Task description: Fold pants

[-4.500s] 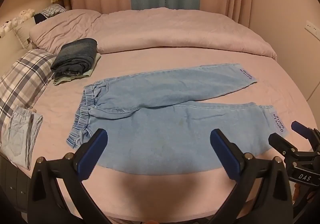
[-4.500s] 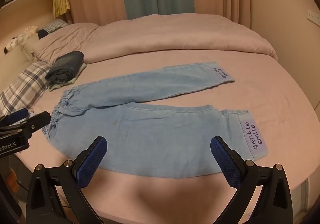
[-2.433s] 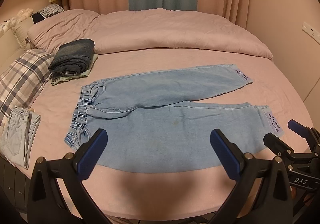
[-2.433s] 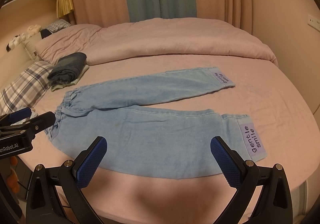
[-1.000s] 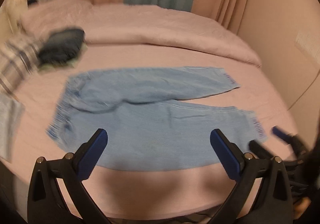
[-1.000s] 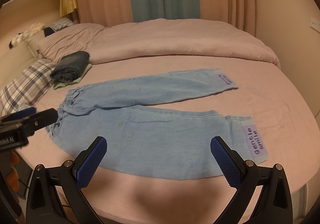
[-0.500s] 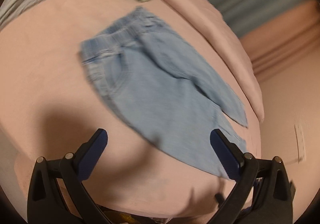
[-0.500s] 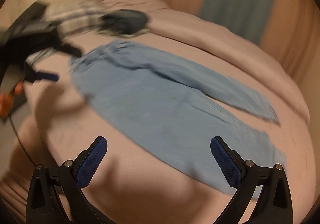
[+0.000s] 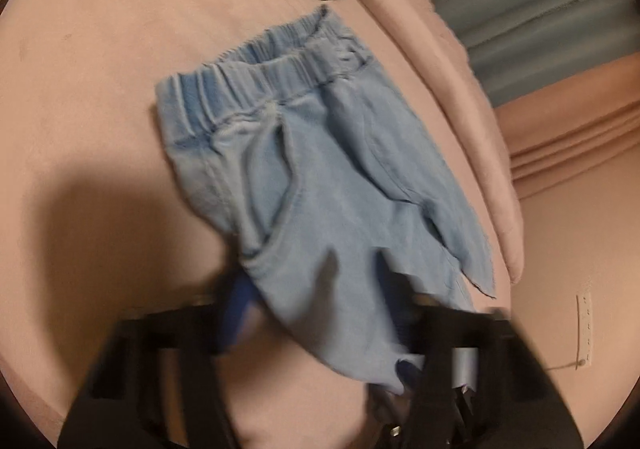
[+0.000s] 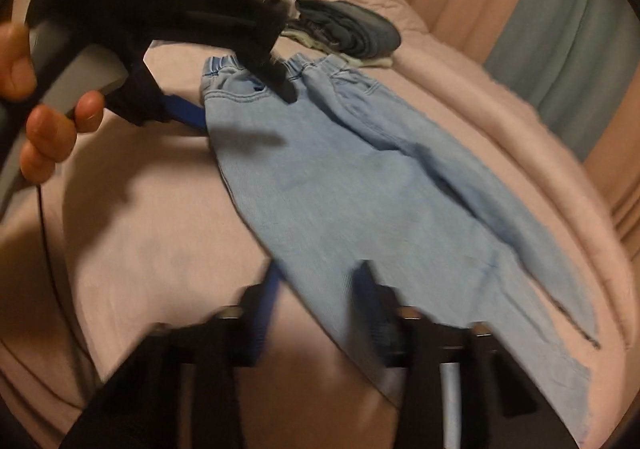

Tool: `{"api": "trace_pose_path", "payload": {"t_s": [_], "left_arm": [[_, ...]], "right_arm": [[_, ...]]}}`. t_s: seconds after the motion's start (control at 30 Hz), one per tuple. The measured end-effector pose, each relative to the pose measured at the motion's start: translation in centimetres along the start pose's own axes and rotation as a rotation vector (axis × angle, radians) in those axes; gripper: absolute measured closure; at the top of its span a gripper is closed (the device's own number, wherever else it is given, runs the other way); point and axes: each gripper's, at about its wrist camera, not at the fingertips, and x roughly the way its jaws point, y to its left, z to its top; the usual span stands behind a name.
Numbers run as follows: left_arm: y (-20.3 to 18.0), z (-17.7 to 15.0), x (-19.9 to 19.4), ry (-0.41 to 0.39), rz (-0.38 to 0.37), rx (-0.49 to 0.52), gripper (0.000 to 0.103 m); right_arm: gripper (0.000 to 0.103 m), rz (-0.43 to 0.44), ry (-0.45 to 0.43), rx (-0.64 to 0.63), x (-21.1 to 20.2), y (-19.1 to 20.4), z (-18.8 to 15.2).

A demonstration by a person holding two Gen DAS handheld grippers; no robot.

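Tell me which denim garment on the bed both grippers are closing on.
The light blue pants spread flat, their near edge between both grippers' fingers. The dark folded jeans sit untouched beyond the waistband, on a pale folded garment.

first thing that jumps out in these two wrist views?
The light blue pants spread flat across the pink bed, waistband toward the folded dark clothes. Both grippers are closing on the near edge of the pants: the left gripper below the waistband, the right gripper further down the leg.
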Motion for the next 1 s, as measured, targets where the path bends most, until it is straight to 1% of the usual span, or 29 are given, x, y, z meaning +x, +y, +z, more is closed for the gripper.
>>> {"api": "trace_pose_path", "payload": {"t_s": [0.03, 0.07, 0.1, 0.17, 0.3, 0.33, 0.4, 0.47, 0.5, 0.53, 0.57, 0.6, 0.63, 0.67, 0.73, 0.77, 0.8, 0.83, 0.9, 0.97, 1.0], "left_arm": [[0.5, 0.2, -0.1, 0.001, 0.01, -0.007, 0.084], [0.9, 0.3, -0.1, 0.005, -0.004, -0.014, 0.084], [1.2, 0.2, -0.4, 0.001, -0.028, -0.015, 0.086], [1.5, -0.1, -1.1, -0.01, -0.032, 0.018, 0.09], [0.8, -1.2, -3.1, -0.059, -0.006, 0.096, 0.091], [1.0, -1.4, -3.1, -0.06, 0.012, 0.105, 0.09], [1.5, -1.3, -2.5, -0.033, 0.035, 0.097, 0.089], [2.0, -1.3, -2.5, -0.011, 0.057, 0.094, 0.084], [1.7, -1.2, -2.9, -0.012, 0.079, 0.12, 0.082], [1.3, -1.2, -3.6, -0.026, 0.101, 0.157, 0.078], [1.0, -1.4, -4.5, -0.045, 0.123, 0.199, 0.069], [0.4, -1.3, -5.7, -0.08, 0.149, 0.257, 0.061], [0.1, -1.3, -6.3, -0.105, 0.163, 0.288, 0.042], [-0.4, -1.2, -6.9, -0.133, 0.176, 0.317, 0.03], [-1.5, -0.9, -7.7, -0.196, 0.181, 0.367, 0.025], [-2.1, -0.7, -7.6, -0.207, 0.176, 0.393, 0.02], [-2.6, -0.5, -7.2, -0.207, 0.171, 0.411, 0.017], [-3.3, -0.3, -6.4, -0.196, 0.165, 0.43, 0.015], [-4.6, -0.2, -4.0, -0.166, 0.172, 0.481, 0.015], [-5.6, -0.7, -2.1, -0.151, 0.191, 0.548, 0.015], [-5.7, -0.8, -0.7, -0.128, 0.21, 0.58, 0.015]], "right_arm": [[0.089, 0.02, 0.001, 0.01, 0.1, 0.0, 0.2], [0.09, 0.027, 0.001, 0.014, -0.1, 0.0, 0.2], [0.093, 0.036, 0.0, 0.015, -0.4, 0.1, 0.1], [0.094, 0.066, -0.007, 0.025, -0.9, 0.3, 0.0], [0.097, 0.103, -0.011, 0.03, -2.3, 0.9, -0.6], [0.098, 0.114, 0.0, 0.026, -2.2, 0.9, -0.9], [0.098, 0.142, 0.021, 0.045, -1.0, 0.6, -1.1], [0.098, 0.179, 0.027, 0.088, -0.5, 0.0, -1.4], [0.098, 0.206, 0.034, 0.123, -0.9, -0.5, -1.3], [0.096, 0.241, 0.037, 0.158, -1.0, -1.3, -0.8], [0.096, 0.274, 0.022, 0.195, -1.6, -2.1, -0.6], [0.096, 0.293, -0.003, 0.225, -2.4, -3.1, -0.6], [0.095, 0.287, -0.029, 0.254, -3.3, -4.2, -0.6], [0.095, 0.26, -0.036, 0.278, -3.8, -5.3, -0.8], [0.086, 0.166, -0.018, 0.328, -4.1, -7.5, -1.3], [0.084, 0.121, -0.004, 0.354, -4.2, -8.5, -1.7], [0.083, 0.078, 0.012, 0.388, -4.1, -9.7, -2.1], [0.082, 0.038, 0.035, 0.431, -4.0, -10.8, -2.6], [0.081, -0.023, 0.066, 0.498, -3.7, -13.0, -3.7], [0.072, -0.112, 0.107, 0.54, -3.5, -14.6, -5.3], [0.063, -0.152, 0.145, 0.561, -3.2, -15.2, -6.3]]}}
